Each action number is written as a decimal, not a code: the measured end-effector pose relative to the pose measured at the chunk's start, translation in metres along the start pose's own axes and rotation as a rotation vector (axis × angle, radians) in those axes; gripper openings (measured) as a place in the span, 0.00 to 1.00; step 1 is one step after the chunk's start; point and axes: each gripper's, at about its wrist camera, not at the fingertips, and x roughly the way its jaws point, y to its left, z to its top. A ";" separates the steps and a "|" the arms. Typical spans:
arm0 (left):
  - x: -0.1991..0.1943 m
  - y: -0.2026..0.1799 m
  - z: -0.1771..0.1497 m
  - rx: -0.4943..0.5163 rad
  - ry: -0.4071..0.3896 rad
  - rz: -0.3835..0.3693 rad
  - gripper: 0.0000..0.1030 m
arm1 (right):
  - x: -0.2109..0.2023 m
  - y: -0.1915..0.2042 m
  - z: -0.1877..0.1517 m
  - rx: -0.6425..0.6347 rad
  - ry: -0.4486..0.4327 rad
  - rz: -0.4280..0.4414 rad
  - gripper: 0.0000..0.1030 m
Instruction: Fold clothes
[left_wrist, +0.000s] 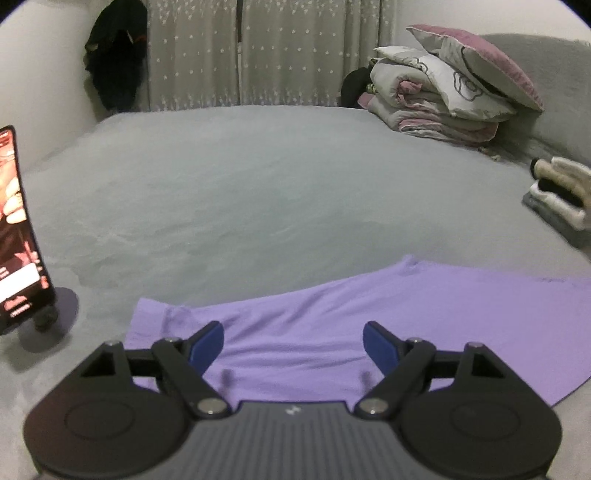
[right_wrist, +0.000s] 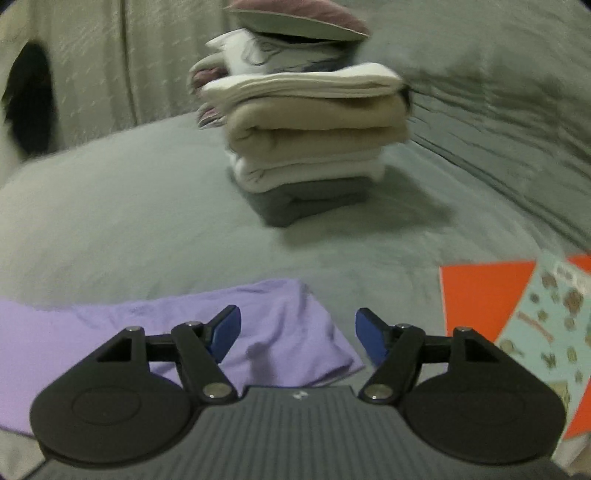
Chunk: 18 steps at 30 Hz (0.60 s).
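Across the lower part of both views lies the thin lilac knit garment (left_wrist: 369, 314), flat on the grey bed cover (left_wrist: 258, 192). It looks light, soft and limp; best pinched at a corner or hem. Left gripper (left_wrist: 293, 343) and right gripper (right_wrist: 297, 334) hang released, holding nothing.

The left gripper (left_wrist: 293, 345) is built of matte black linkage arms pinned with round silver screws, each arm running back to a broad black disc with a raised ring on its face, and its two fingers (left_wrist: 207, 343) end in deep blue pads. Between the discs sits a dark grey ribbed housing carrying a small pale mark that is too blurred to read, possibly a logo. The right gripper (right_wrist: 297, 334) looks the same: black arms, silver screw heads, twin discs, grey ribbed body with the same small mark, and blue-tipped fingers (right_wrist: 371, 338).
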 end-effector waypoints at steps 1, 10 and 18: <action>-0.001 -0.003 0.002 -0.009 0.001 -0.014 0.81 | -0.003 -0.002 0.000 0.018 0.009 0.009 0.70; 0.002 -0.046 0.004 0.070 0.014 -0.101 0.81 | 0.012 0.008 -0.009 -0.015 0.122 0.001 0.01; 0.009 -0.067 -0.005 0.146 0.040 -0.110 0.81 | 0.011 -0.002 -0.008 0.016 0.118 -0.060 0.08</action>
